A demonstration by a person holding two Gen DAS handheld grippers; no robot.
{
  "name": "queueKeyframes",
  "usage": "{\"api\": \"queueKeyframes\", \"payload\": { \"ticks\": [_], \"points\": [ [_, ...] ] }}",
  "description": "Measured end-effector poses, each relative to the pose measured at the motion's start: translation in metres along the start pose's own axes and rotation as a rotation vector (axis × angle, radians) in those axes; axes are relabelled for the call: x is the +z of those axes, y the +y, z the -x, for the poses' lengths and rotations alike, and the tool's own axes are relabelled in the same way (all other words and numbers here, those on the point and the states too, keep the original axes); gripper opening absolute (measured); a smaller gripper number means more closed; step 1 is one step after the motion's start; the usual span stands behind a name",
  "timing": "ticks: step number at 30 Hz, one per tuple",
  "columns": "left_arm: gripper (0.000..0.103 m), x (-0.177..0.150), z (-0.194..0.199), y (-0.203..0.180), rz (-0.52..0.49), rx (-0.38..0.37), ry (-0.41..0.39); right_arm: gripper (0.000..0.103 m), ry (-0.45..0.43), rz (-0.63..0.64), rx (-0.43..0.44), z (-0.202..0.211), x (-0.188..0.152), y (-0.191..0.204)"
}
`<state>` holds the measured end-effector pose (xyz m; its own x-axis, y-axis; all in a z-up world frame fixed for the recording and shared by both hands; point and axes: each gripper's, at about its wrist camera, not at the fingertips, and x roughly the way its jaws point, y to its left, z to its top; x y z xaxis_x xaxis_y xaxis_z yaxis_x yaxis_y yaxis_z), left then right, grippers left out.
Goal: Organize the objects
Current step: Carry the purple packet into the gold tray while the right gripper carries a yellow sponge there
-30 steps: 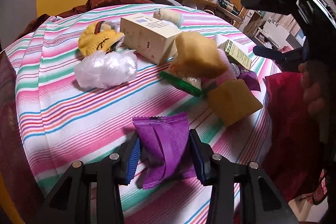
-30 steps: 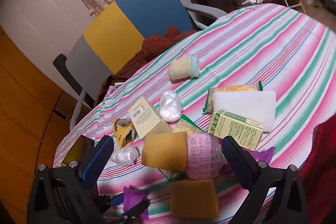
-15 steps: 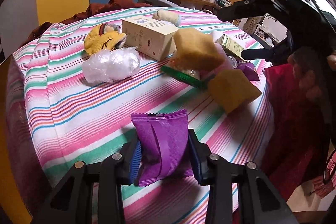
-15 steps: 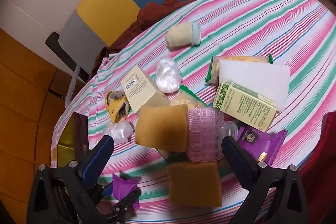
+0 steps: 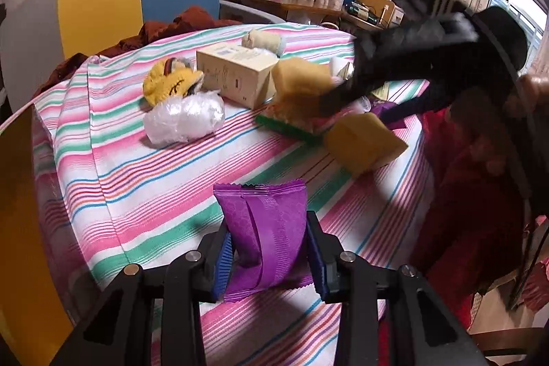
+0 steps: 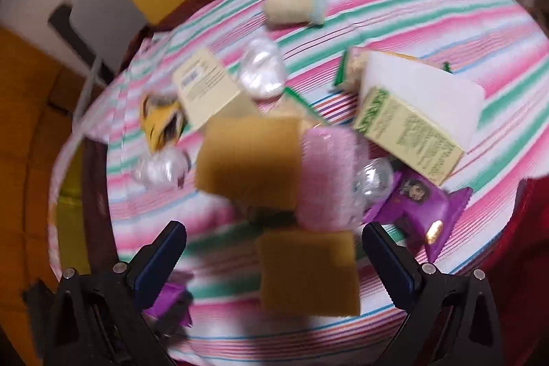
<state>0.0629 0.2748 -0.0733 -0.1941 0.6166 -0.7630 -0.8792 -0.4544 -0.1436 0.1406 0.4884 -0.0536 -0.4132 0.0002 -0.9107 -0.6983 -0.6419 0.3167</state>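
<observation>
My left hand-held gripper (image 5: 269,258) has just been closing and now pinches the purple sachet (image 5: 264,234) across its width, both blue pads pressing its sides, near the table's (image 5: 137,180) front edge and apart from the pile. My right hand-held gripper (image 6: 274,258) is spread wide with nothing between its pads, tipped down over the nearer tan sponge (image 6: 308,273) in the heap.

To do this well I judge I should keep the squeeze gentle, since the sachet buckles easily, and lift it clear before carrying it. The right should drop squarely astride the sponge so it doesn't nudge the pink roller (image 6: 329,177) or the other sponge (image 6: 247,156) stacked just behind.

The left view shows the grip itself, plus the yellow plush (image 5: 171,83) and clear plastic bundle (image 5: 185,119). Only the right view shows the green-printed box (image 6: 408,132), the white block (image 6: 422,91) beneath it and a second purple packet (image 6: 422,208); it is blurred, so fine contacts are unclear.
</observation>
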Motion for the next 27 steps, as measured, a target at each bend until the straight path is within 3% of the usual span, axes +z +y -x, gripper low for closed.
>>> {"api": "queueKeyframes", "payload": {
  "ticks": [2, 6, 9, 14, 18, 23, 27],
  "points": [
    [0.038, 0.0, 0.007, -0.002, -0.004, -0.01, -0.019, 0.103, 0.045, 0.005, -0.075, -0.008, -0.004, 0.003],
    [0.038, 0.002, 0.025, -0.003, -0.005, -0.021, -0.054, 0.102, 0.073, 0.013, -0.129, -0.017, -0.008, 0.008],
    [0.038, 0.003, 0.04, -0.003, 0.006, -0.025, -0.081, 0.088, 0.119, 0.029, -0.157, -0.026, -0.01, 0.009],
    [0.038, 0.006, 0.066, 0.008, 0.058, -0.033, -0.138, 0.078, 0.137, 0.077, -0.209, -0.029, -0.014, 0.015],
    [0.038, 0.007, 0.086, 0.023, 0.119, -0.027, -0.174, 0.062, 0.142, 0.115, -0.236, -0.028, -0.018, 0.018],
    [0.038, 0.004, 0.104, 0.047, 0.2, 0.014, -0.209, 0.062, 0.127, 0.188, -0.188, -0.02, -0.029, 0.027],
    [0.038, -0.004, 0.116, 0.07, 0.266, 0.071, -0.226, 0.062, 0.069, 0.254, -0.093, -0.008, -0.035, 0.045]
  ]
}}
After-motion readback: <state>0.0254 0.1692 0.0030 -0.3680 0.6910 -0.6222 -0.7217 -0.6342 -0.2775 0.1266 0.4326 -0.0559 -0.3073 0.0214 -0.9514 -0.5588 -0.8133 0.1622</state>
